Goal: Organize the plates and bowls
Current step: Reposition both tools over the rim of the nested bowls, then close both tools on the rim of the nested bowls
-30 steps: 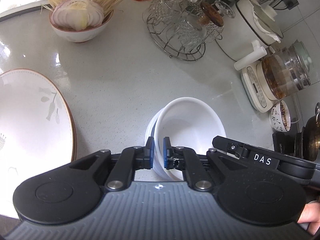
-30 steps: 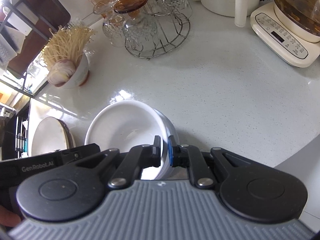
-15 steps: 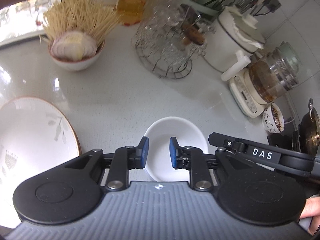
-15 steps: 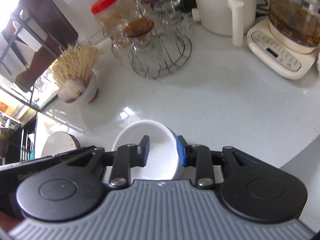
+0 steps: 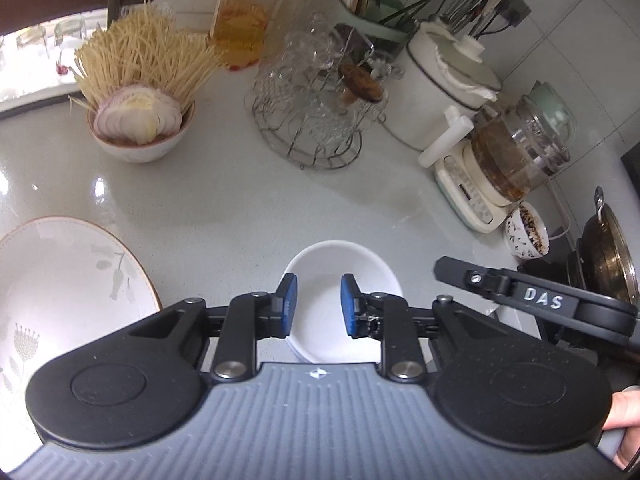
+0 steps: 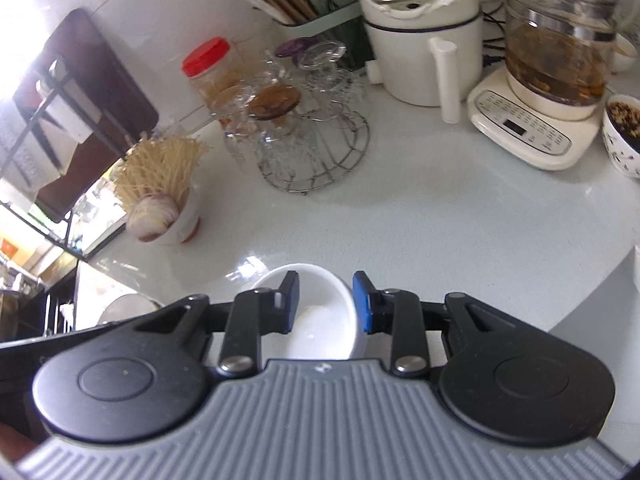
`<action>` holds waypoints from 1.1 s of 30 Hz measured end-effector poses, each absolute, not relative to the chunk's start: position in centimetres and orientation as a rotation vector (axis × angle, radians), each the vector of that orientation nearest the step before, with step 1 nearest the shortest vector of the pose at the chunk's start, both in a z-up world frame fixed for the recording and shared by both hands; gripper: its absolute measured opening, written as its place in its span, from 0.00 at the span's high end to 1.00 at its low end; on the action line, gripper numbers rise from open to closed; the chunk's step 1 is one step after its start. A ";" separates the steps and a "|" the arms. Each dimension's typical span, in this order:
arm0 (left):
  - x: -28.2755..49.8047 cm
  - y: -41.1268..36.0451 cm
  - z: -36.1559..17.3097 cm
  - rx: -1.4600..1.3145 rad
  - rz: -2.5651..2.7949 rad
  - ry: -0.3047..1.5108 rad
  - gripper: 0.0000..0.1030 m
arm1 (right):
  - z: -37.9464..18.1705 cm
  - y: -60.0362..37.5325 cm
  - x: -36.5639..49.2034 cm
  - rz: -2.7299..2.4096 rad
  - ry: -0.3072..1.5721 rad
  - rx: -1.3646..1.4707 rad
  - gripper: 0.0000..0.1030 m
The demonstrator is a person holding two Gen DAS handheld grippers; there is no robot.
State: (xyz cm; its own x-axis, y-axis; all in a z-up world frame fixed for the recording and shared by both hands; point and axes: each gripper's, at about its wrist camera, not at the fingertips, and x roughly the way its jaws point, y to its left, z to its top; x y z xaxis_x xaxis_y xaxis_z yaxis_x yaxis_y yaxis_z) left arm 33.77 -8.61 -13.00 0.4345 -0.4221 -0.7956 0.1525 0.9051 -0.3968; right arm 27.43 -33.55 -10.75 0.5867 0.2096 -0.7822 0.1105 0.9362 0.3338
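Observation:
A stack of white bowls (image 5: 320, 280) sits on the pale counter, just below both grippers; it also shows in the right wrist view (image 6: 320, 320). My left gripper (image 5: 319, 304) is open and empty above the stack's near left rim. My right gripper (image 6: 326, 304) is open and empty above its right rim. A large white plate with a brown rim and leaf print (image 5: 60, 300) lies at the left; its edge shows in the right wrist view (image 6: 120, 308).
At the back stand a bowl with noodles and a cut onion (image 5: 140, 128), a wire rack of glasses (image 5: 316, 120), a red-lidded jar (image 5: 244, 20), a white pot (image 5: 440, 92) and a glass kettle on its base (image 5: 508, 168). A small patterned cup (image 5: 526, 236) and a dark pan (image 5: 608, 256) are at the right.
Both grippers were shut on the rim of the top white bowl. They have opened, let go and lifted back; the bowl now rests nested in the stack.

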 end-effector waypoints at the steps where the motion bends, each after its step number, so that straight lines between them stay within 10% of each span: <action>1: 33.9 -8.7 -13.2 -0.277 -0.365 1.070 0.67 | -10.9 -33.8 27.4 0.049 0.950 0.378 0.68; 5: 34.8 -9.3 -14.1 -0.252 -0.369 1.089 0.54 | -11.8 -35.0 27.6 0.029 0.958 0.420 0.66; 9: 35.9 -9.9 -15.4 -0.261 -0.390 1.113 0.52 | -13.0 -35.9 28.2 0.015 0.961 0.466 0.34; 33: 39.0 -12.0 -20.6 -0.266 -0.363 1.267 0.52 | -19.8 -37.9 31.0 0.078 1.163 0.682 0.46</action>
